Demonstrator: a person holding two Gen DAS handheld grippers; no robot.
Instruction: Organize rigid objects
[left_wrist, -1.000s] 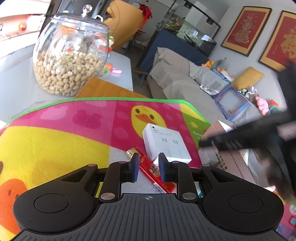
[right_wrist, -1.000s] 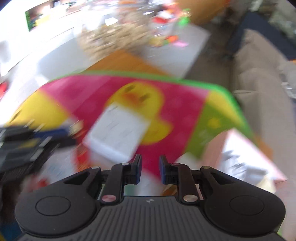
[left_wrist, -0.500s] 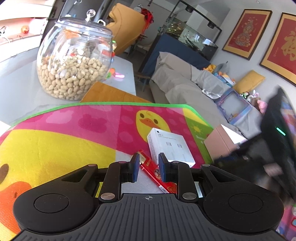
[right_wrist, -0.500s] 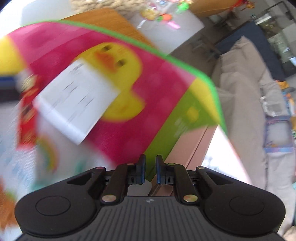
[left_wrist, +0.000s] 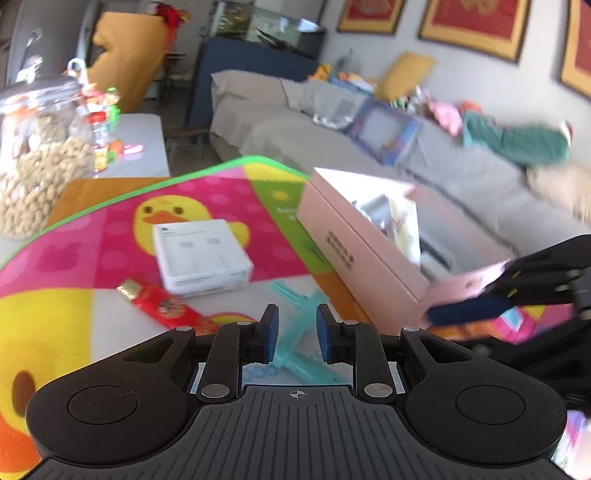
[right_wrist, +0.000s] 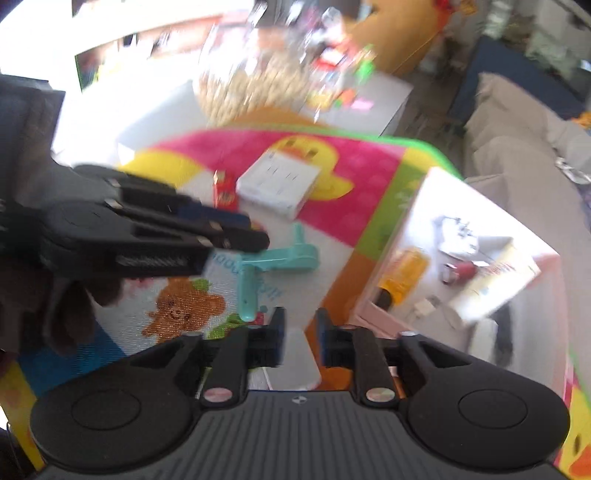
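While both views are smeared by motion blur, the layout reads well enough. A colourful play mat (left_wrist: 92, 254) with a yellow duck print covers the worktop, and the loose things lie on it. The white box (left_wrist: 203, 256) rests flat on the duck picture, and a red snack packet (left_wrist: 162, 306) lies just beside its near left corner. A teal plastic tool (right_wrist: 273, 260) lies on the pale part of the mat, nearer the cameras than the white box.

The pink box (left_wrist: 362, 243) stands open at the mat's right edge; the right wrist view looks down into it and shows several small items inside, among them a yellow-orange one and a pale carton, too blurred to name.

The left gripper (left_wrist: 295, 334) hovers above the teal tool with its jaws narrowly parted and nothing pressed between the pads; the tool only shows through the gap below. The right gripper (right_wrist: 299, 338) hangs near the pink box's near corner; its jaws have just been opening and stand narrowly apart with nothing between them. From the left wrist view its blue-padded fingers (left_wrist: 469, 312) reach in against the pink box's near end, though I cannot tell whether they touch it.

A glass jar of peanuts (left_wrist: 37, 166) stands beyond the mat on the left, and a grey sofa (left_wrist: 443, 173) strewn with toys fills the background.
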